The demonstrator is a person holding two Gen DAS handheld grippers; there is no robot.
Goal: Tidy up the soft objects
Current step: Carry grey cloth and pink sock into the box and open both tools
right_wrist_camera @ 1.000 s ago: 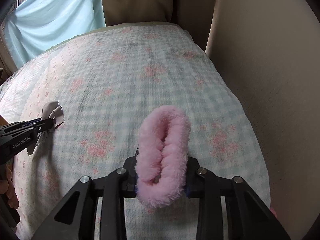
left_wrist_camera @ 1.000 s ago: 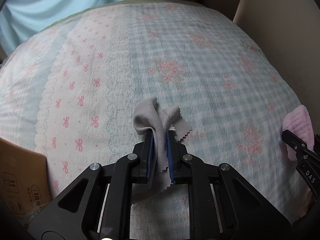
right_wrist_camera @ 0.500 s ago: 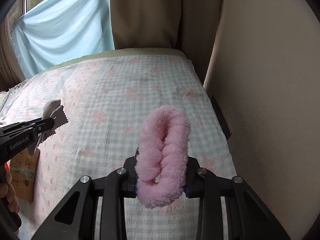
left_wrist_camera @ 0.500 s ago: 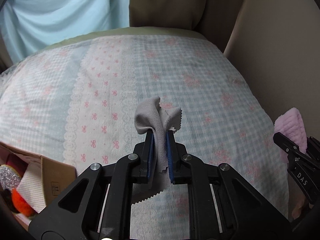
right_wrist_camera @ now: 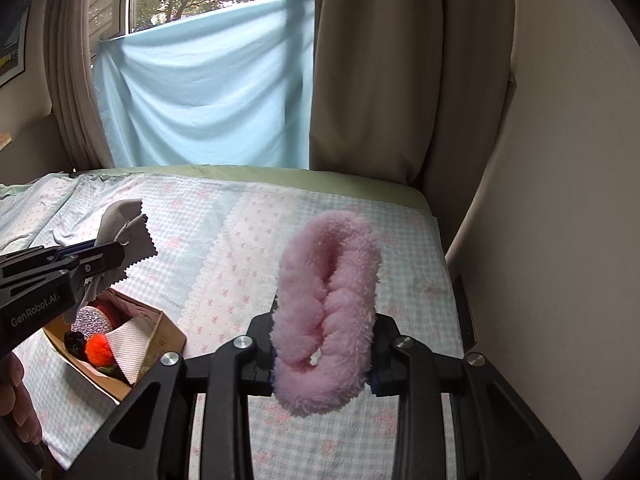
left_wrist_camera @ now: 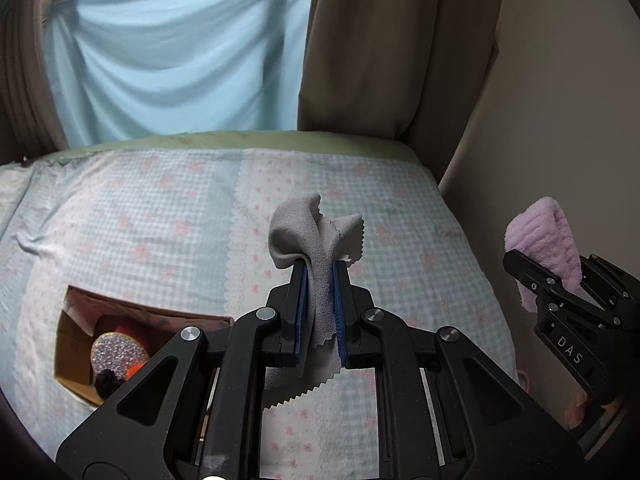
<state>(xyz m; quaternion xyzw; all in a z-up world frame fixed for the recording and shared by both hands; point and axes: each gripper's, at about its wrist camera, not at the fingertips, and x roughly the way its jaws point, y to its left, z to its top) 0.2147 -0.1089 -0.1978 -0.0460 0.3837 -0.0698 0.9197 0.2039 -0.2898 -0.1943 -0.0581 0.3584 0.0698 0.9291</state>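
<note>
1. The left gripper (left_wrist_camera: 320, 270) hangs above a bed, its blue-lined jaws closed tight on a grey cloth (left_wrist_camera: 316, 240) with pinked edges; folds rise above the fingertips and a zigzag corner hangs below.
2. The right gripper (right_wrist_camera: 324, 320) is clamped, jaws slightly apart, on a fluffy pink scrunchie (right_wrist_camera: 328, 308), which stands upright between the fingers as a squeezed loop.
3. Both items are held in the air over the bedspread (left_wrist_camera: 160, 220), a pale blue check with pink bows and flowers.
4. A cardboard box (right_wrist_camera: 168, 330) sits on the bedspread below the left gripper, holding an orange pom-pom (right_wrist_camera: 98, 346), a glittery silver disc (right_wrist_camera: 90, 320) and white quilted fabric.
5. A light blue sheet (right_wrist_camera: 208, 92) and beige curtain (right_wrist_camera: 380, 72) hang beyond the bed's far edge.
</note>
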